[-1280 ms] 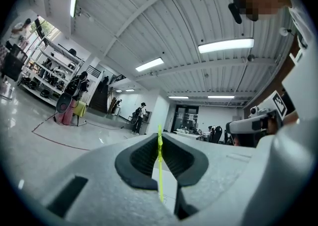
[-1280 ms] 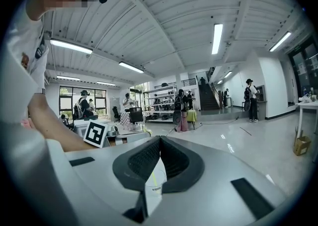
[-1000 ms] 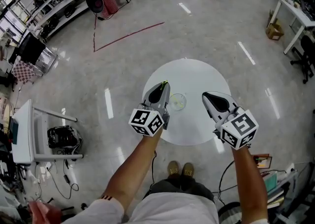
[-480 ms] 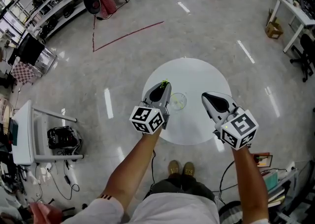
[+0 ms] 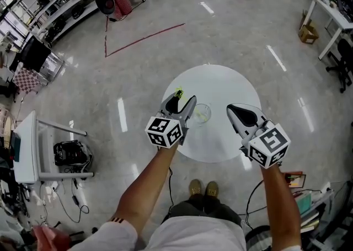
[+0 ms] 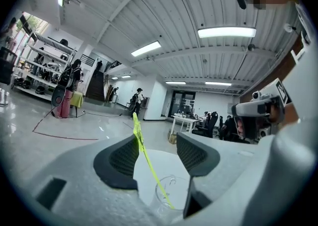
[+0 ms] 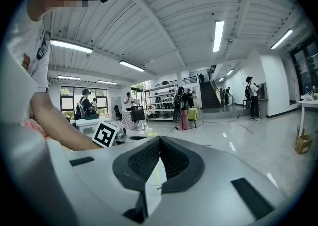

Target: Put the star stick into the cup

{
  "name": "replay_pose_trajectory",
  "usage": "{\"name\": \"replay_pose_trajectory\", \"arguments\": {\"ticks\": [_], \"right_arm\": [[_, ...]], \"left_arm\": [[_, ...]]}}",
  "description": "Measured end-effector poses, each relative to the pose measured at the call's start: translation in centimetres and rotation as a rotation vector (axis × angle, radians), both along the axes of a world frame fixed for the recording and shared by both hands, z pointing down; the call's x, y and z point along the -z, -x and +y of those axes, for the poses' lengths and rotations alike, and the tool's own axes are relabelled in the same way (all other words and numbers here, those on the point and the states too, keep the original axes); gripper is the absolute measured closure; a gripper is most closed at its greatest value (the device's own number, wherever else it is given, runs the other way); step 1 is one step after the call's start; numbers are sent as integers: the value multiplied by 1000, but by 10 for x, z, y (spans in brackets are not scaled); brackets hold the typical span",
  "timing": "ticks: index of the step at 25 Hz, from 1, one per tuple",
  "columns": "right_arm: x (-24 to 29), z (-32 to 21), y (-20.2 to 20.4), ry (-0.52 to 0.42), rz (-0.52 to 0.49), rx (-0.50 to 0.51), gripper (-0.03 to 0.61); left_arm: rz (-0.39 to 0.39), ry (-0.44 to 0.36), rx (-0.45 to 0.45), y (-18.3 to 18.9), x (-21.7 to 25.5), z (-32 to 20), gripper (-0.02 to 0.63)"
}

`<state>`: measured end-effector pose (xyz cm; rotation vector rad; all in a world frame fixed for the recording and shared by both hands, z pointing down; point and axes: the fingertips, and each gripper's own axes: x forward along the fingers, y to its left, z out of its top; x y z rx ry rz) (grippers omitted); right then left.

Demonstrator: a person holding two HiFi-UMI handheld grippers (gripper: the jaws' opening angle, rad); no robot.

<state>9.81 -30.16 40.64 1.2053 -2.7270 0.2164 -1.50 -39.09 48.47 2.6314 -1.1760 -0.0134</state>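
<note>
**A:** Round white table (image 5: 220, 87), glossy grey floor (image 5: 138, 68), shelves (image 5: 55, 1) at 10 o'clock. Grippers?

**B:** Left gripper (image 5: 183, 100) jaws are opening, with the star stick (image 6: 148, 162) between them. Only its own view shows the stick's foot in the cup (image 5: 201, 114). Right gripper (image 5: 233, 109) at 4 o'clock is pinched together, empty.

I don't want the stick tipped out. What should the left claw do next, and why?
Probably ease the left claw straight back, clear of the star stick. Its jaws are opening, and the stick leans between them with its lower end already in the cup, close to one pad; a sideways move might knock it.
</note>
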Motion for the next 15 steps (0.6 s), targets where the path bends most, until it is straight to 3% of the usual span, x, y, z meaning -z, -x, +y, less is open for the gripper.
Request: {"name": "replay_pose_trajectory", "arguments": {"ticks": [8,15], "right_arm": [[0,4,6,2,-1,12,566],[-2,3,6,4,-1,10,566]], "left_arm": [[-78,63,31,16,-21,1,293],[-90,51,63,31,-21,2,272]]}}
